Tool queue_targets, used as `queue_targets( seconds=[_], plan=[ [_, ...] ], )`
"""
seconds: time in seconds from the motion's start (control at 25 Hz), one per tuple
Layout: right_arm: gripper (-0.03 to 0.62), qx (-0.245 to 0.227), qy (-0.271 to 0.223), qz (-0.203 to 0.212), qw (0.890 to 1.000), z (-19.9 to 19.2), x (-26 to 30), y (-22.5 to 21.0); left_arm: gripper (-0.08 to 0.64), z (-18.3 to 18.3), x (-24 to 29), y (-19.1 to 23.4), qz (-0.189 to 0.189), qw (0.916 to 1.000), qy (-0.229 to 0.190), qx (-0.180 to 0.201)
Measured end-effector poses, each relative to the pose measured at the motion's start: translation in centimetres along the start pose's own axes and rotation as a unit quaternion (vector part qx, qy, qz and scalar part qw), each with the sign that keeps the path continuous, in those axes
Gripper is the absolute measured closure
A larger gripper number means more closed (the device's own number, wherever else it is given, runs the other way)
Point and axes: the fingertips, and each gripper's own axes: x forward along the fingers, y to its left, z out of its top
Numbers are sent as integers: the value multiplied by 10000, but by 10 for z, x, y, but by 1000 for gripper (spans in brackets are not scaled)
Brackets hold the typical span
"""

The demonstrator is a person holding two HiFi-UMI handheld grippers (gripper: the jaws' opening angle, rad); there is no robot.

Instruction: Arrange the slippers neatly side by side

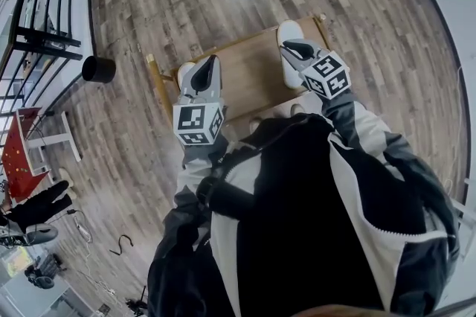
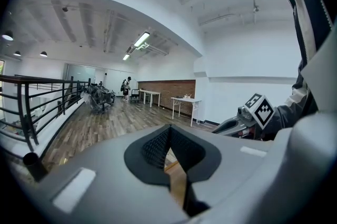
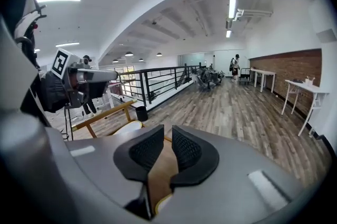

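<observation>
A low wooden table [image 1: 249, 74] stands on the floor below me. One white slipper [image 1: 289, 33] lies at its right end, pointing away. My right gripper [image 1: 295, 49] hovers over that slipper. Its jaws stand slightly apart with only table wood showing between the pads [image 3: 187, 149]. A second white slipper [image 1: 184, 73] lies at the table's left end, mostly hidden behind my left gripper [image 1: 209, 66]. The left gripper [image 2: 169, 136] is shut, its pads meeting with nothing between them. The right gripper view shows that left slipper [image 3: 125, 128] by the table frame.
A black round bin [image 1: 98, 68] stands on the wood floor left of the table. A black railing [image 1: 44, 7] runs along the far left, with a red table [image 1: 18, 152] below it. White tables [image 2: 184, 102] stand by a brick wall far off.
</observation>
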Motion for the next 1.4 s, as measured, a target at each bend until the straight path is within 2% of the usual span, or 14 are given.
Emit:
queue_targets(
  seconds=[0.12, 0.24, 0.4, 0.68, 0.76, 0.96, 1.16, 1.28, 1.32, 1.36, 1.4],
  plan=[
    [534, 258, 478, -293, 9981, -39, 4, -27, 548, -2, 2, -7, -71, 10000, 14, -28],
    [500, 604, 1080, -492, 9911, -81, 15, -49, 548, -4, 7, -13, -167, 9998, 68, -18],
    [463, 1103, 1595, -776, 9779, -116, 31, -72, 548, -9, 7, -9, -153, 9998, 148, -26],
    [387, 1494, 2327, -1369, 9512, -167, 40, -122, 548, -17, 1, 0, 47, 9996, 258, -115],
    [377, 1674, 2457, -1352, 9452, -179, 41, -129, 548, -20, -1, 1, 93, 9994, 297, -136],
    [377, 1876, 2663, -1165, 9383, -193, 51, -130, 548, -25, -7, 6, 226, 9988, 387, -200],
    [377, 1932, 2703, -1040, 9375, -193, 60, -131, 548, -28, -11, 9, 345, 9984, 395, -227],
    [400, 1921, 2737, -1002, 9371, -192, 63, -131, 548, -30, -13, 11, 422, 9979, 403, -285],
    [439, 1916, 2764, -968, 9368, -192, 63, -129, 548, -31, -14, 12, 441, 9977, 409, -302],
    [524, 1916, 2780, -923, 9367, -192, 64, -127, 548, -31, -15, 13, 456, 9976, 415, -312],
    [558, 1915, 2780, -878, 9372, -191, 65, -125, 548, -31, -15, 13, 468, 9975, 417, -319]
  ],
)
